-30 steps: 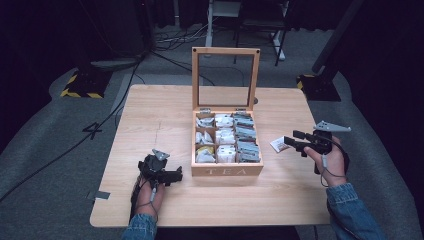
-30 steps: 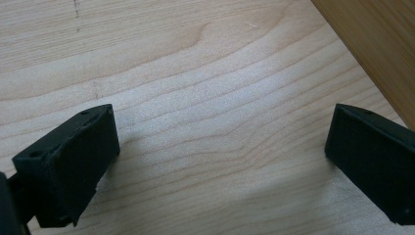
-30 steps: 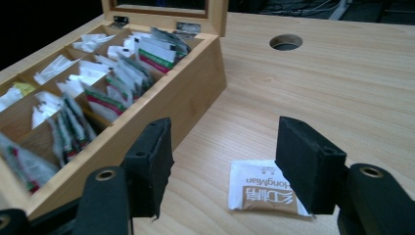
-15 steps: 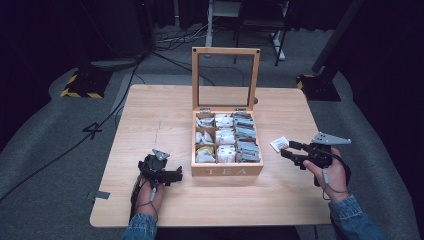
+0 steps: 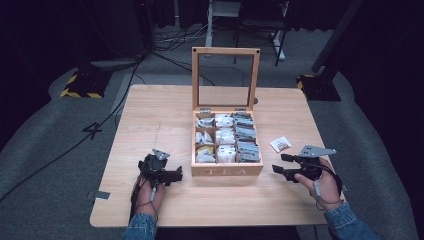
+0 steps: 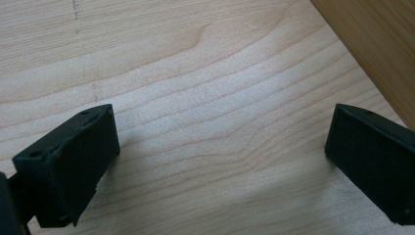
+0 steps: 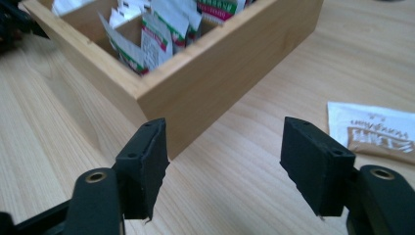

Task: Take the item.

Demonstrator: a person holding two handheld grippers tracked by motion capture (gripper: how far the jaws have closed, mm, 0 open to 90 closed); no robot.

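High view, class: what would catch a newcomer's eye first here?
The open wooden tea box mid-table, lid upright, compartments packed with tea bags. A lone tea packet lies on the table to its right. The left gripper and right gripper, both open, flank the box.

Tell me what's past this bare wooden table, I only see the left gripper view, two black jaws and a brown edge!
Observer: That brown edge is a wooden tea box with its glass-window lid standing open.
Operator: Anything inside?
Observer: Yes, paper tea packets standing in its compartments.
Operator: Where's the other gripper?
Observer: The right gripper is right of the box, jaws open, holding nothing.
Operator: Did any packet fall out?
Observer: One white tea packet with brown print lies flat on the table beside the right gripper.
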